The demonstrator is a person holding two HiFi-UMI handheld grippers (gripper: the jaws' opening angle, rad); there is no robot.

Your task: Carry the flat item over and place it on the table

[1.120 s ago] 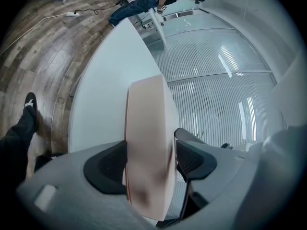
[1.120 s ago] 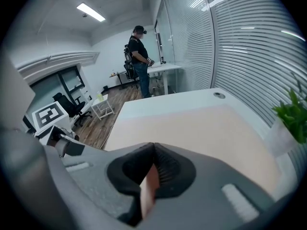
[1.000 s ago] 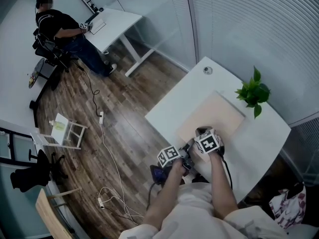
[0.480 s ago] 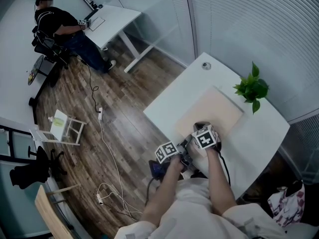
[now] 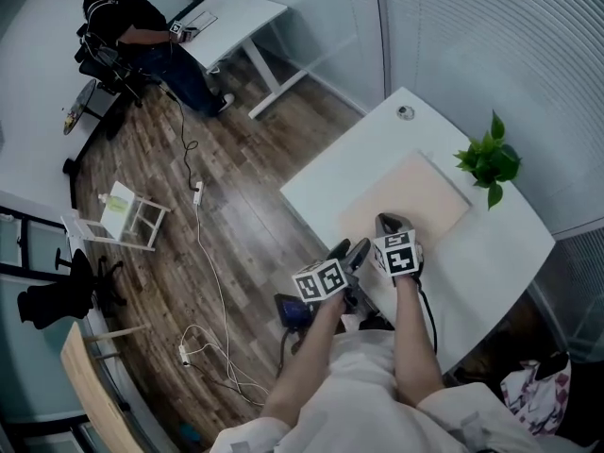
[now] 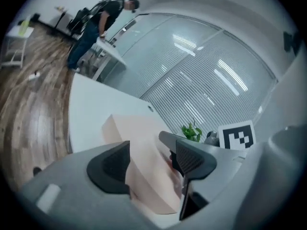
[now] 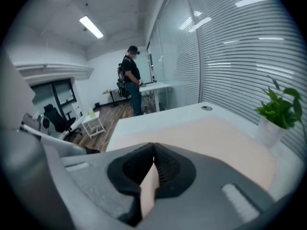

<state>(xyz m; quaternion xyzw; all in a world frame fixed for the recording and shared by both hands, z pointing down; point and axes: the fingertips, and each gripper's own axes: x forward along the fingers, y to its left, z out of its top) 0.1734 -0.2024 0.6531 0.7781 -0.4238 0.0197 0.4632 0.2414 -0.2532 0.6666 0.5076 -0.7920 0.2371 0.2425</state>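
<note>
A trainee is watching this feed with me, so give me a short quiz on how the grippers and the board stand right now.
1. True or false: the right gripper is shut on the edge of the board.
2. The left gripper has its jaws: A) apart, B) shut on a cable, C) shut on a cup.
3. Which green thing stands on the table beside the board?

Key: 1 true; 2 A; 3 the plant.
</note>
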